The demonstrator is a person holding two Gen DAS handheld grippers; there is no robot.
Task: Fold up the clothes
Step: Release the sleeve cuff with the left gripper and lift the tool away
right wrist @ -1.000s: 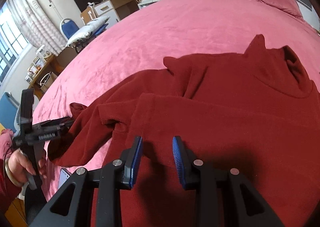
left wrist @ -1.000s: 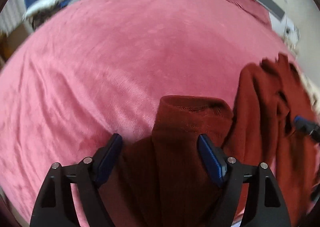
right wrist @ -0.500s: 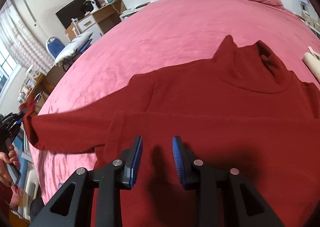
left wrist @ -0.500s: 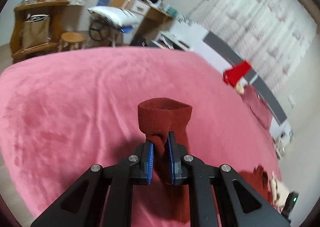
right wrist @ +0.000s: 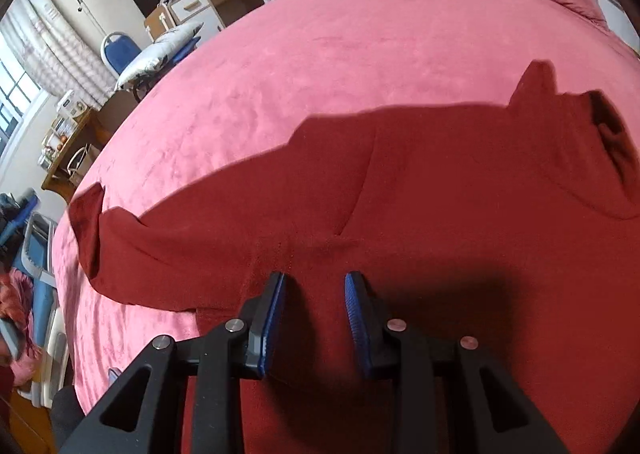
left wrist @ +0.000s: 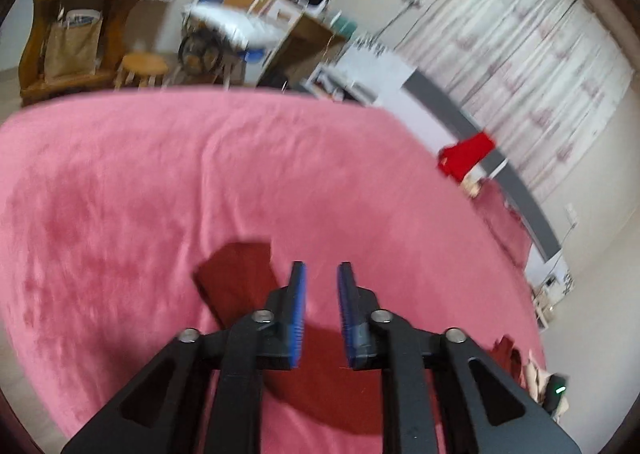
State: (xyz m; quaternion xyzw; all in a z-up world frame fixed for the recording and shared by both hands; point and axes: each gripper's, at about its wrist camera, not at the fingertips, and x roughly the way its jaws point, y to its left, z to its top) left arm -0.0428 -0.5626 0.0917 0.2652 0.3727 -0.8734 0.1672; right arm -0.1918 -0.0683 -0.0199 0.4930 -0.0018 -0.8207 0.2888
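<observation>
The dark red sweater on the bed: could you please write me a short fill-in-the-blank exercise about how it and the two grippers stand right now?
1. The dark red sweater lies on a ____ bedspread.
2. The sweater's sleeve stretches out toward the ____ edge of the right wrist view.
3. Between the pads of the left gripper, ____ is held.
4. The right gripper hovers over the ____.

Missing words: pink; left; nothing; sweater
</observation>
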